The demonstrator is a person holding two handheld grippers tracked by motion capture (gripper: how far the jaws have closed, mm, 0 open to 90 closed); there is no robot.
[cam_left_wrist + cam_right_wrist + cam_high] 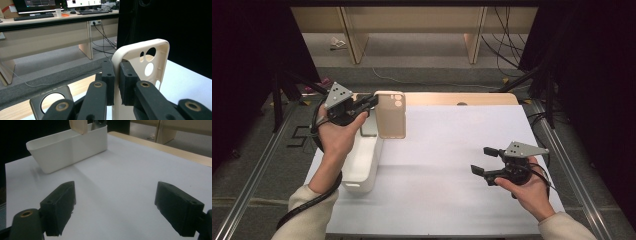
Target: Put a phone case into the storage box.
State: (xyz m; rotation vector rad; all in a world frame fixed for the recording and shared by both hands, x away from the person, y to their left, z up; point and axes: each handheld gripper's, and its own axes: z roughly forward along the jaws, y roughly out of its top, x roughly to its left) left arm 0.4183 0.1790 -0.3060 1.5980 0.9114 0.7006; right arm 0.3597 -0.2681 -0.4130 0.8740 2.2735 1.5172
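my workspace: lab or office recording setup. black curtains (597, 75) flank my table (452, 165), metal rails (252, 165) along both sides, grey carpet floor (422, 55) beyond. loose cables (507, 50) trail on floor. left gripper view shows long desk (50, 30) behind with monitors (35, 5), keyboards (33, 17), paper cup (58, 12). wooden desk legs (354, 40) at far end.

Grey carpet (422, 55), wooden desks (45, 37)
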